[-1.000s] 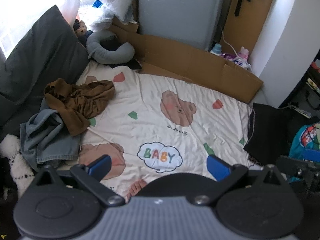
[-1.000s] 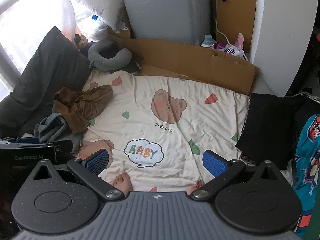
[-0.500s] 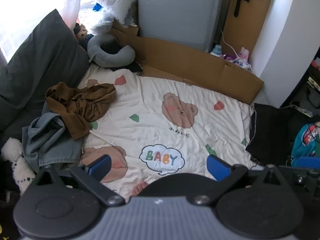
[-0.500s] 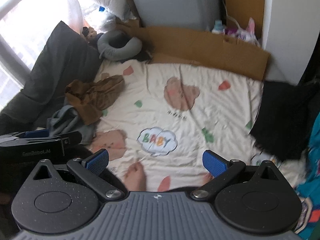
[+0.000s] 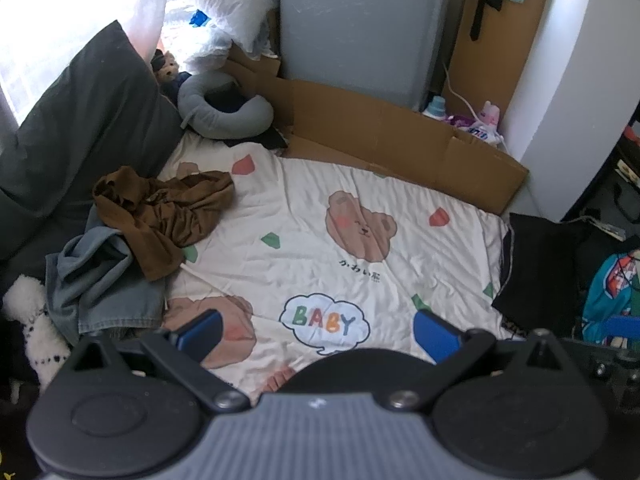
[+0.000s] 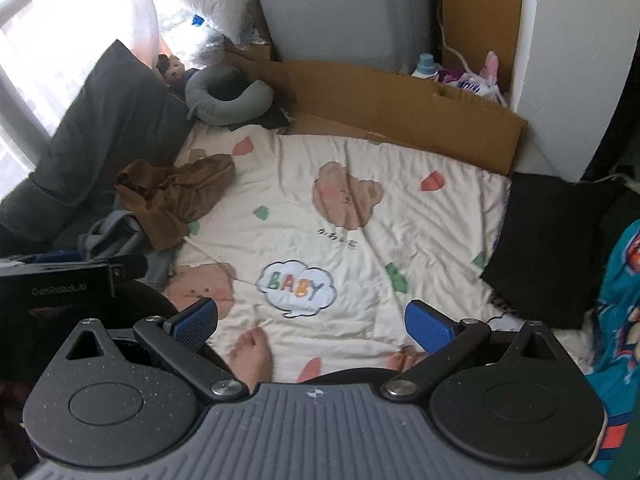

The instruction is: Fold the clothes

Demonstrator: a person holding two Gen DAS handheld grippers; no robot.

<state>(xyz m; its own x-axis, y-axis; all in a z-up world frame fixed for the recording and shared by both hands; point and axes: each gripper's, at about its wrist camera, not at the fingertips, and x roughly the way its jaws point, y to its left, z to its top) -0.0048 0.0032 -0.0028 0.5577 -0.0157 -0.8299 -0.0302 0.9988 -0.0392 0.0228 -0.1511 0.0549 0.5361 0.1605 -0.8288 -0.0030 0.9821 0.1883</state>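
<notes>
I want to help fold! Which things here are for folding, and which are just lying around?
For folding:
- brown garment, crumpled
- blue-grey garment, under it
- left hand-held gripper and right hand-held gripper, both open

Just lying around:
- grey neck pillow
- cardboard
- dark cushion
- bear blanket

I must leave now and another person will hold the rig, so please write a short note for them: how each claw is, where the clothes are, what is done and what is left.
Left claw: open, holding nothing, above the cream bear-print blanket.
Right claw: open, holding nothing, above the same blanket.
Clothes: the crumpled brown garment lies at the blanket's left edge, partly on top of the bunched grey-blue denim garment. A black cloth lies flat at the right edge.
Done: nothing folded, as far as can be seen.
Left: pick one garment, probably the brown one on top, spread it on the blanket, fold it; then the denim.
</notes>
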